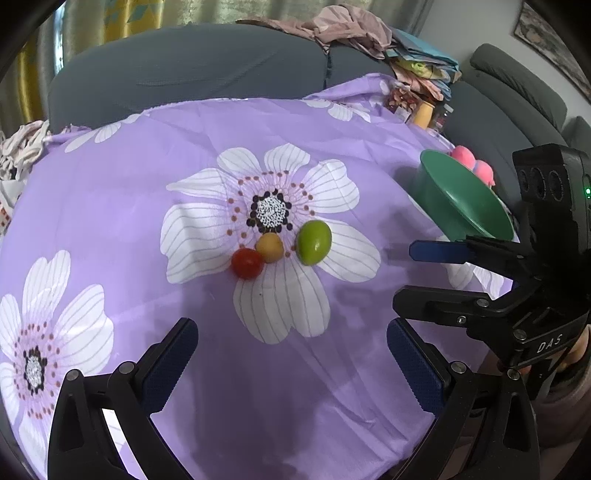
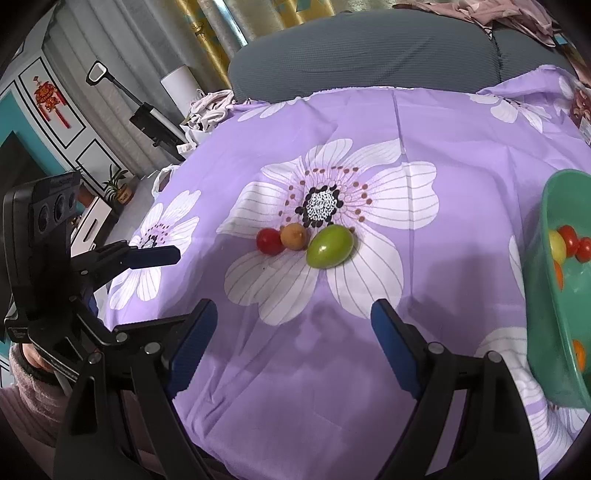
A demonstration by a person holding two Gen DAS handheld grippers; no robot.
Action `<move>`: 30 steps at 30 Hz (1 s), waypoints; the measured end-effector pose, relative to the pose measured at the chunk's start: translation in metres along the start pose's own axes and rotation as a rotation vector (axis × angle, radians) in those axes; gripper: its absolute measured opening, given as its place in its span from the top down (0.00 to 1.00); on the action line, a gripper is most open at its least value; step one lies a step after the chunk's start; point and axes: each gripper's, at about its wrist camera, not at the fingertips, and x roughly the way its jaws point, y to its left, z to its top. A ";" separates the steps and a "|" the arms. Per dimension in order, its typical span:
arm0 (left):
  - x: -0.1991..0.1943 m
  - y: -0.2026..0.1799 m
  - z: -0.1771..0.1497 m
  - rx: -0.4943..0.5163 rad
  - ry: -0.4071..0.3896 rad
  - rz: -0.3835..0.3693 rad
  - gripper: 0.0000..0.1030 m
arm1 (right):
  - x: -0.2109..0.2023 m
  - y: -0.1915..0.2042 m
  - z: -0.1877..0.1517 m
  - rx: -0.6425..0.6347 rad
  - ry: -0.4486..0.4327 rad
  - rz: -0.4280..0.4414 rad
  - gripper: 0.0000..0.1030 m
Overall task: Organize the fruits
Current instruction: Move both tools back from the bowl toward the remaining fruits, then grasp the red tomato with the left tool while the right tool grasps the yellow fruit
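Note:
Three fruits lie touching in a row on the purple flowered cloth: a red tomato, a small yellow-orange fruit and a larger green fruit. At the right stands a green bowl with several small red, yellow and orange fruits inside. My left gripper hovers open, short of the row. My right gripper is also open with nothing between its pads; the left wrist view shows it beside the bowl.
A grey sofa runs behind the table, with piled clothes on it. A yellow jar and packets sit at the far right corner. A pink object lies behind the bowl. The table's left edge drops to the floor.

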 end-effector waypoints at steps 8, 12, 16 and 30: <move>0.003 0.005 0.005 0.014 0.000 0.004 0.02 | 0.010 -0.005 0.008 0.022 0.000 0.012 0.20; 0.005 0.012 0.007 0.020 0.003 0.007 0.02 | 0.019 -0.006 0.012 0.028 0.018 0.036 0.26; 0.004 0.021 0.009 0.005 -0.005 -0.006 0.02 | 0.033 -0.004 0.015 0.032 0.046 0.082 0.34; 0.008 0.041 0.016 -0.001 -0.004 -0.026 0.02 | 0.082 0.005 0.027 -0.003 0.123 0.107 0.67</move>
